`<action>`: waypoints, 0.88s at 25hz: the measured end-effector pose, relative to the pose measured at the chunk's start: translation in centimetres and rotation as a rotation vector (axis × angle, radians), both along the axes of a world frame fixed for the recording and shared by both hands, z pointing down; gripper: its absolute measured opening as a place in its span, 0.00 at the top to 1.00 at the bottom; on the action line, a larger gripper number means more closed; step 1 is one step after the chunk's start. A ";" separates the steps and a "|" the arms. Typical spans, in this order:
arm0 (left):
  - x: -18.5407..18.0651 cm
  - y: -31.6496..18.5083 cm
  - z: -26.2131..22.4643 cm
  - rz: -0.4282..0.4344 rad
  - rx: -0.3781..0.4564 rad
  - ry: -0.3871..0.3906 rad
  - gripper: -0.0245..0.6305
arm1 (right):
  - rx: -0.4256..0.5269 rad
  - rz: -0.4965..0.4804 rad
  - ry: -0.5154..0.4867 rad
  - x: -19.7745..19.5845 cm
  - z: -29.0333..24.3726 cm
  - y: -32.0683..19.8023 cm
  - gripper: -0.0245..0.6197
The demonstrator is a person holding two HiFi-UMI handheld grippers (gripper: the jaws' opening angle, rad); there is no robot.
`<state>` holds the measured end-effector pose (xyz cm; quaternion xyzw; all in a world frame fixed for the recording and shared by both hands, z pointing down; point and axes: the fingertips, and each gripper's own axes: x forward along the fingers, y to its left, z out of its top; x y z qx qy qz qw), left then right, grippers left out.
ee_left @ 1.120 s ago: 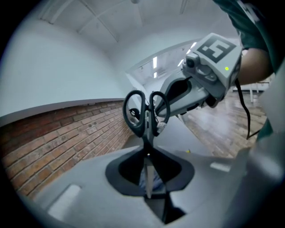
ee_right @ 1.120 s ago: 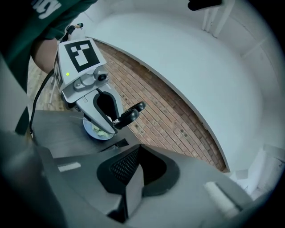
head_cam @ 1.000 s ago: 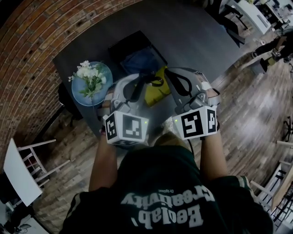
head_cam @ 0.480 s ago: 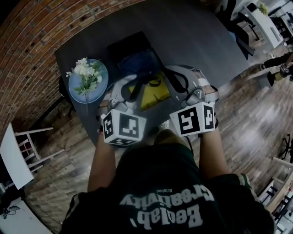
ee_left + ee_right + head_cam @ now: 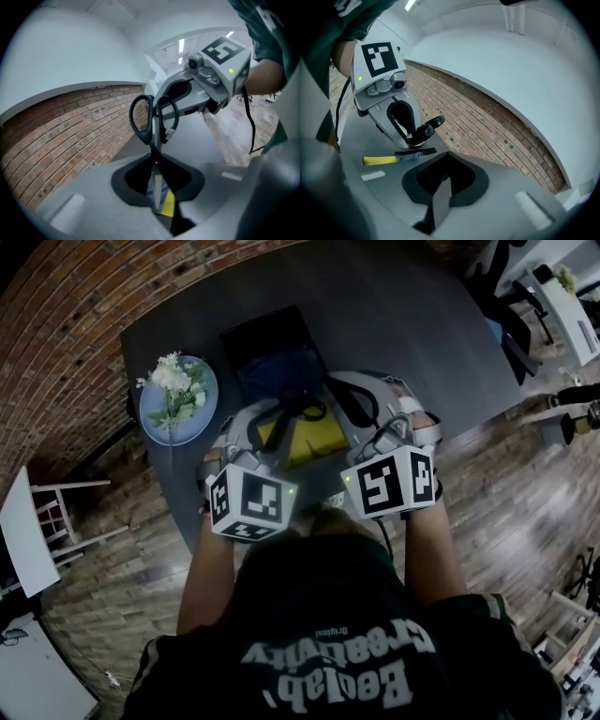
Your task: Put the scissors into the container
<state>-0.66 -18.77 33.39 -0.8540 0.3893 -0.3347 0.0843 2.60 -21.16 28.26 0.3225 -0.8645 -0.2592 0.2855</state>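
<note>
The scissors [image 5: 305,411] have black handles, and my left gripper [image 5: 281,420] is shut on their blades. In the left gripper view the scissors [image 5: 152,124] stand up out of my left gripper [image 5: 157,187], handles pointing away. My right gripper [image 5: 361,397] hovers close on the right with a narrow gap and nothing between its jaws; its own view of the right gripper [image 5: 440,197] shows only table through the gap. A black container [image 5: 246,338] with something blue inside sits on the dark table [image 5: 403,306] just beyond both grippers.
A flat yellow object [image 5: 305,439] lies on the table under the grippers. At the left stands a blue plate [image 5: 155,413] with white flowers. A brick wall [image 5: 56,352] runs along the table's far-left side. White chairs stand on the wooden floor [image 5: 112,568].
Both grippers have drifted a little across the table and sunk slightly. The scissors stay in the left gripper. More of the yellow object shows under them.
</note>
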 end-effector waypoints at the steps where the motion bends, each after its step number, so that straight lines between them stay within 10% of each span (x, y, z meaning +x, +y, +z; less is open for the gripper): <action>1: 0.2 -0.2 0.3 -0.010 -0.009 -0.001 0.87 | -0.004 -0.009 -0.001 0.2 0.2 -0.2 0.95; 22: 1.6 -1.3 7.8 -0.238 -0.193 -0.014 0.87 | -0.056 -0.166 0.007 1.9 4.5 -1.8 0.95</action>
